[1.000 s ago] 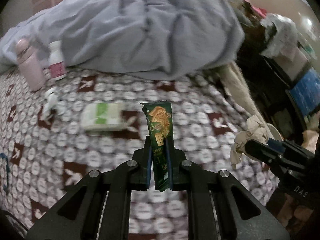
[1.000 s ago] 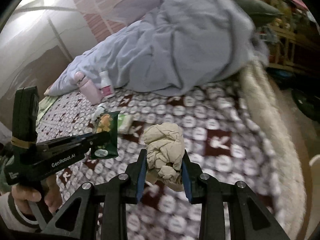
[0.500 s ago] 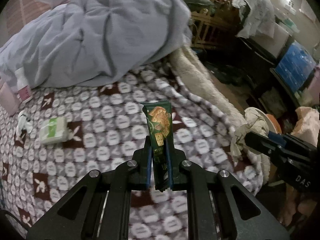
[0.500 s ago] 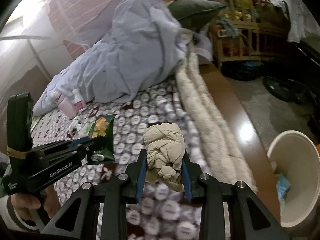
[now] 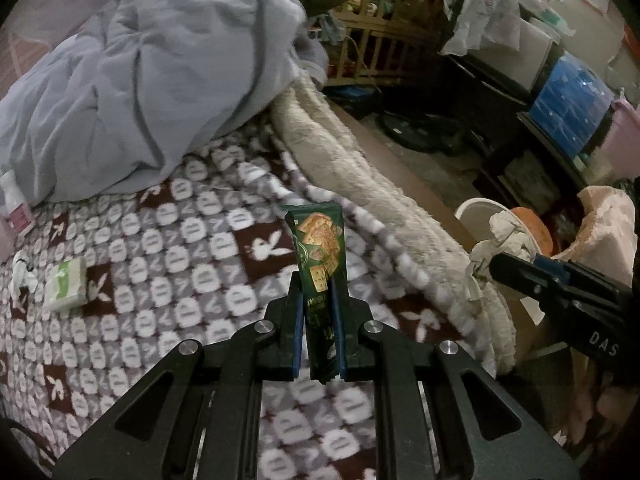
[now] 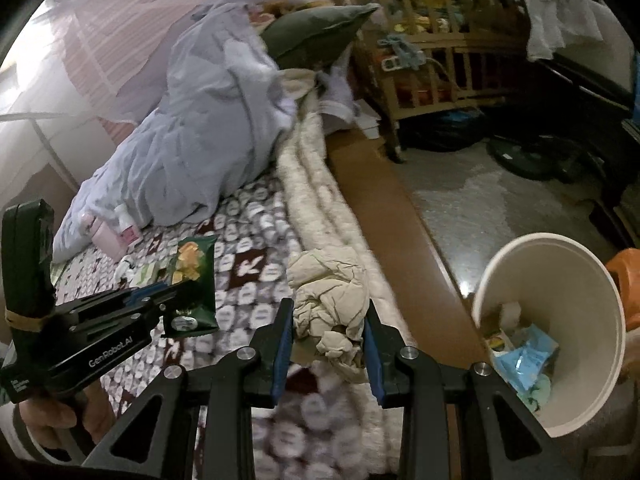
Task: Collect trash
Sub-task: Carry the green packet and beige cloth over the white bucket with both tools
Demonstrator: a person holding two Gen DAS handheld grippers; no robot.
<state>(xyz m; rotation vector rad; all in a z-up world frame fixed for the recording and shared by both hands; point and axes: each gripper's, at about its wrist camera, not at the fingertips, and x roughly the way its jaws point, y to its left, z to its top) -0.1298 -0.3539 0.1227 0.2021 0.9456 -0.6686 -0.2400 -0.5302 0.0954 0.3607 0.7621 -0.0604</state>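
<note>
A green cracker wrapper (image 5: 320, 264) is clamped between the left gripper (image 5: 318, 320) fingers and a crumpled beige tissue wad (image 6: 328, 300) between the right gripper (image 6: 326, 344) fingers, so release over the white plastic bin (image 6: 560, 280), right of the fingers, is required next.

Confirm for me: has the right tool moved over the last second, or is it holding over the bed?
Yes. The right tool, shut on the crumpled paper, has swung off the patterned blanket toward the white bin, which has come into view.

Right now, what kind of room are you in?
Most likely a bedroom. There is a bed with a patterned blanket, a rumpled grey duvet and a dark pillow, with a wooden cot beside it. A white bin stands on the floor.
</note>
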